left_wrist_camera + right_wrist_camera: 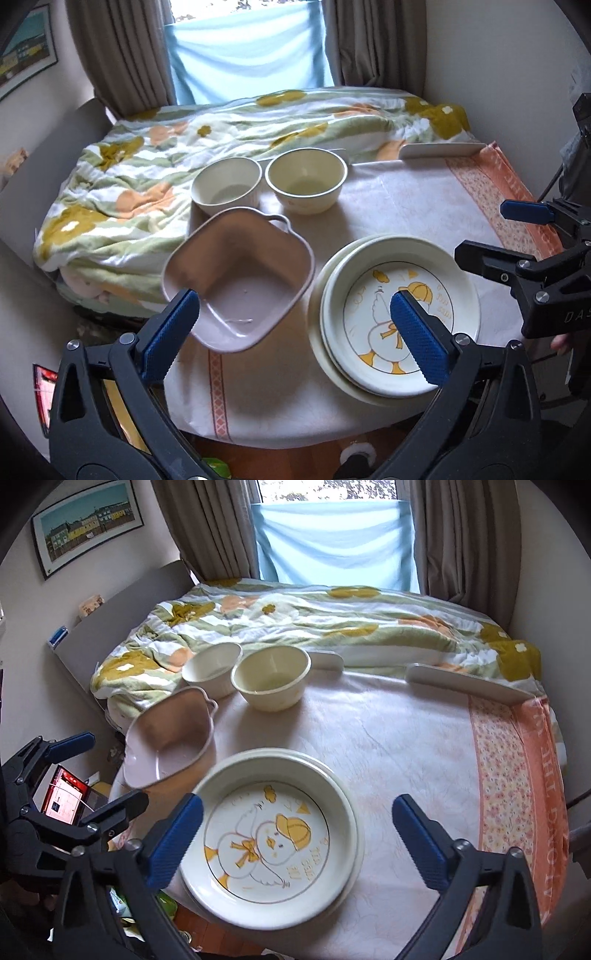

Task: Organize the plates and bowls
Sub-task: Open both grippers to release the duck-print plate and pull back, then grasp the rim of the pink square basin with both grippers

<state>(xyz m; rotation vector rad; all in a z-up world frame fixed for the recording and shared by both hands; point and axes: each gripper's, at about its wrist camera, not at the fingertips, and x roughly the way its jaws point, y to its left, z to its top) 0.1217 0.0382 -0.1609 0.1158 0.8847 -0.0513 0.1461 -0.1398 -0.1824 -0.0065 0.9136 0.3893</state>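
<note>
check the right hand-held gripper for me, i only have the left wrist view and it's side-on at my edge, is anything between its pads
observer: No. In the right wrist view the right hand-held gripper stands wide open and grips nothing; below the gap lie the duck plate and the tablecloth.
operator: ok, whats that red thing low on my left
observer: A lit screen showing a red page, below the table edge, left of the pink dish.
operator: wall picture is cut off for me, whats on it
observer: The framed picture shows yellow buildings under a teal sky.
</note>
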